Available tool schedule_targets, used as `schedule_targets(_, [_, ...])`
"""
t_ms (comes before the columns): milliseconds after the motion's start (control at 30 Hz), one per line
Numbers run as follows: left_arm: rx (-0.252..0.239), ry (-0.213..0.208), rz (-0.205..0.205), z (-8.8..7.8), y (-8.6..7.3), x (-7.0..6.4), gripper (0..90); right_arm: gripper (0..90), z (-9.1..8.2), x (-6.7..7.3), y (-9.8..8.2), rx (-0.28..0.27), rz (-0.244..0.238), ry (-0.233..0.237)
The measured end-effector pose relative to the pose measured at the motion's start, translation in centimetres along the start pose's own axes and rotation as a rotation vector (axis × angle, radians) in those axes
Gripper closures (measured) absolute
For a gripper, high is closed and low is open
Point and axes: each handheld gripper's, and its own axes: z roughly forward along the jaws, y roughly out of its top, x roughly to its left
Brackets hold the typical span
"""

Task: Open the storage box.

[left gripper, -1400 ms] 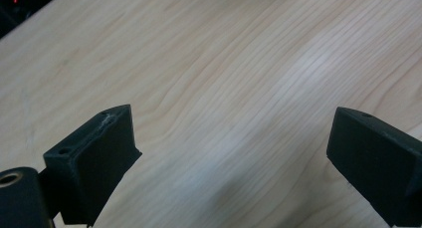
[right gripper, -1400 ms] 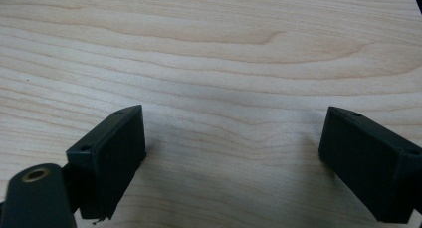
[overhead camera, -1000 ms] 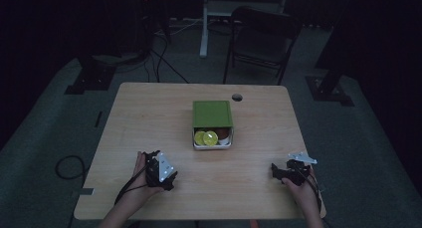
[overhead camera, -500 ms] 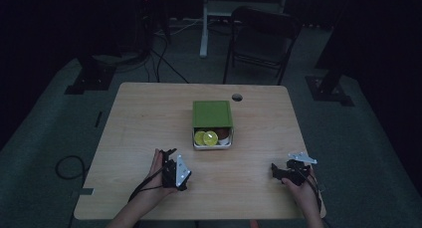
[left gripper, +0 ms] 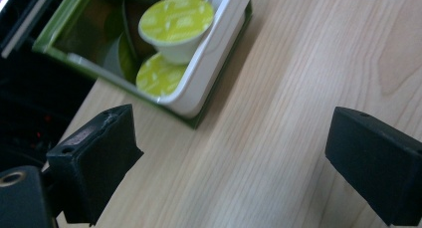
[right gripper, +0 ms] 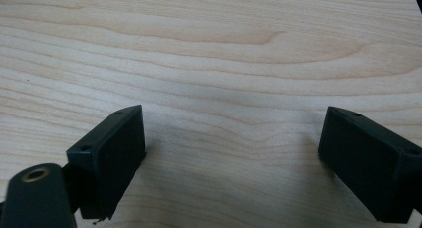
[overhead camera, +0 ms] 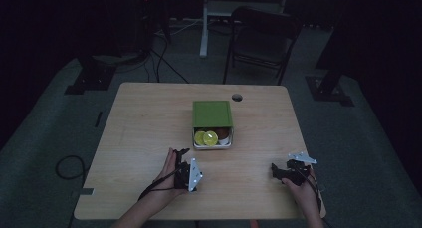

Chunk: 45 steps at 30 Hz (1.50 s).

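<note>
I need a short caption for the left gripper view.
Open left gripper above the wooden table, facing a box of green-lidded capsules.

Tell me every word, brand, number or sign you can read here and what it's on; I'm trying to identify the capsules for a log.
No text can be read.
Yellow-green foil lids of the capsules: faint pale print, too blurred to read.
Green box with white inner tray: no legible marking.
Black open left gripper and black open right gripper: no lettering.
Light wooden table: bare grain.
</note>
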Motion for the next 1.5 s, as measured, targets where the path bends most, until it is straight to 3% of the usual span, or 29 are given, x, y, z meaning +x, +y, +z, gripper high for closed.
schedule_targets(100, [-0.018,0.007,0.041,0.3,0.7,-0.3,6.3,10.7,0.0,0.0,0.0,0.0,0.0,0.0])
schedule_targets(400, [-0.041,0.0,0.091,1.0,2.2,-0.5,6.9,10.7,0.0,0.0,0.0,-0.001,0.0,0.0])
schedule_targets(500, [-0.052,0.021,0.123,1.3,2.8,-0.6,7.8,10.7,0.0,0.0,0.0,-0.001,-0.001,0.0])
schedule_targets(833, [-0.069,0.018,0.167,2.7,4.2,-1.2,8.0,10.7,0.0,0.0,0.0,0.0,-0.001,0.0])
schedule_targets(1300, [-0.068,0.023,0.257,4.7,5.3,-1.8,15.4,11.0,0.0,0.0,0.0,-0.002,-0.01,0.008])
schedule_targets(1433, [-0.068,0.018,0.271,5.2,5.4,-2.2,23.1,11.1,0.0,0.0,0.0,-0.002,-0.01,0.008])
schedule_targets(1500, [-0.07,0.035,0.292,5.5,5.5,-2.3,26.0,11.1,0.0,0.0,0.0,-0.002,-0.01,0.008])
